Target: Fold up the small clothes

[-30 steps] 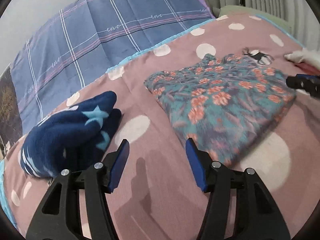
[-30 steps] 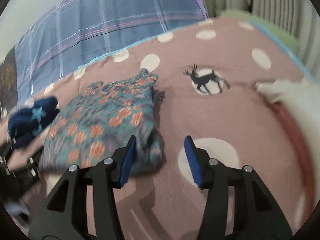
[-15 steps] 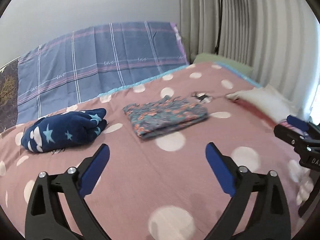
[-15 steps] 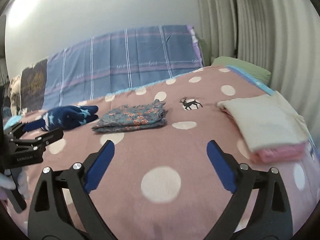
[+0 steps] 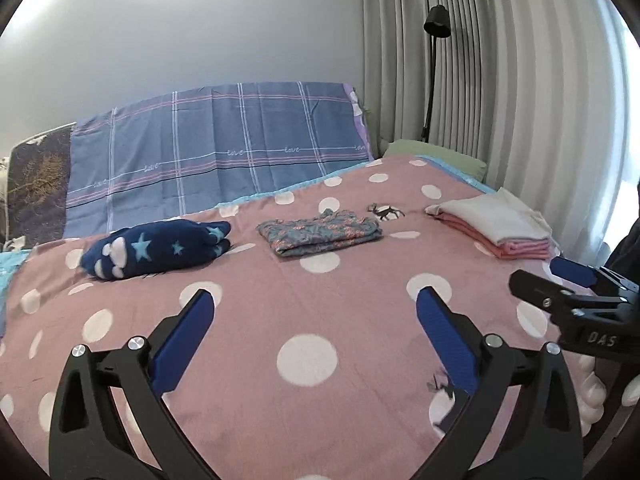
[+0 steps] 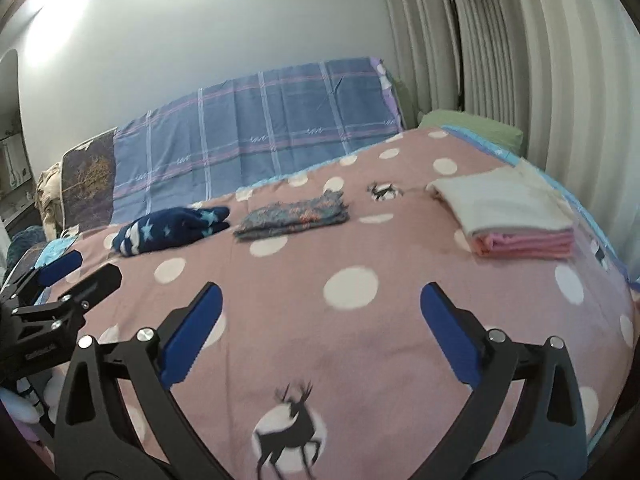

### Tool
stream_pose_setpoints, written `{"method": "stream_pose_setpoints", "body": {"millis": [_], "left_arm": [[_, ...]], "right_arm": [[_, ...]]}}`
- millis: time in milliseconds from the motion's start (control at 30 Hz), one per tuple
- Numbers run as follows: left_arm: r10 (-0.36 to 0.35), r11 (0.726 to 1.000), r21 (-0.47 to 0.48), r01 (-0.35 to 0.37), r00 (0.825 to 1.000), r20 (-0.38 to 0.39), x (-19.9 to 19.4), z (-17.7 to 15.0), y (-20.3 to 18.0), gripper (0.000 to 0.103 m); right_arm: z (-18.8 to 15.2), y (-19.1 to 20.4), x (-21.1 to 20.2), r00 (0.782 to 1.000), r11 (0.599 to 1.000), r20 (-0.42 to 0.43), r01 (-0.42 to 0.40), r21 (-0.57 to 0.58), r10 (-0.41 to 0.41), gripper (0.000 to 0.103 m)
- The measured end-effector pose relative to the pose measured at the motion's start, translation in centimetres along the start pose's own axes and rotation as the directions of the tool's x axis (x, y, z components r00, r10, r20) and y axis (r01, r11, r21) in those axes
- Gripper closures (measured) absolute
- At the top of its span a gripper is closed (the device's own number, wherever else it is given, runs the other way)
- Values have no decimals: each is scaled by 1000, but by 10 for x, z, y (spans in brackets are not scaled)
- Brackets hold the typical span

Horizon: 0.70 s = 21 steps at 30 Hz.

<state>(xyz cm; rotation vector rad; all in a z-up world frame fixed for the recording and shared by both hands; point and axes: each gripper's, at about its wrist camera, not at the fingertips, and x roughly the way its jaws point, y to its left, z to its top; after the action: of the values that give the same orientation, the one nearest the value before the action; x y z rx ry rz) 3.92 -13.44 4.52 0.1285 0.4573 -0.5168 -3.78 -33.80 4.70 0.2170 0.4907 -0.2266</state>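
Observation:
A folded floral garment (image 5: pixel 320 232) lies on the pink dotted bedspread (image 5: pixel 312 312), far from both grippers; it also shows in the right wrist view (image 6: pixel 292 216). A folded navy star garment (image 5: pixel 156 248) lies to its left, also seen in the right wrist view (image 6: pixel 172 230). A white-and-pink folded stack (image 5: pixel 500 228) lies to the right, also seen in the right wrist view (image 6: pixel 512 220). My left gripper (image 5: pixel 314 340) is wide open and empty above the near bedspread. My right gripper (image 6: pixel 320 340) is wide open and empty too.
A blue plaid pillow cover (image 5: pixel 216 160) stands against the wall at the bed's head. Grey curtains (image 5: pixel 500 80) and a black floor lamp (image 5: pixel 434 60) are on the right. The right gripper shows at the left wrist view's right edge (image 5: pixel 576 296).
Both grippers have pulled back and up from the floral garment and opened wide. The folded garment stays on the bed.

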Motion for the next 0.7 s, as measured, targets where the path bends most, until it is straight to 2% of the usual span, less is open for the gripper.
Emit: {"method": "stream_pose_setpoints", "body": {"millis": [100,300,700], "left_arm": [[43,999,3,-43,999,1,-12,-3,-2,2],[50,998,-46,-51,998,-27,-21,-6,6,2],[-16,999,-32,14,998,-58,-16,-14,-3,2]], "right_arm": [[-2,7,-5,1000,1000,-11,14,-13,-14,2],[0,17,-12,999,999,-20,37,-31,-38,2],[-2,21,-10,997,997,-41,56,-46,-58,2]]}}
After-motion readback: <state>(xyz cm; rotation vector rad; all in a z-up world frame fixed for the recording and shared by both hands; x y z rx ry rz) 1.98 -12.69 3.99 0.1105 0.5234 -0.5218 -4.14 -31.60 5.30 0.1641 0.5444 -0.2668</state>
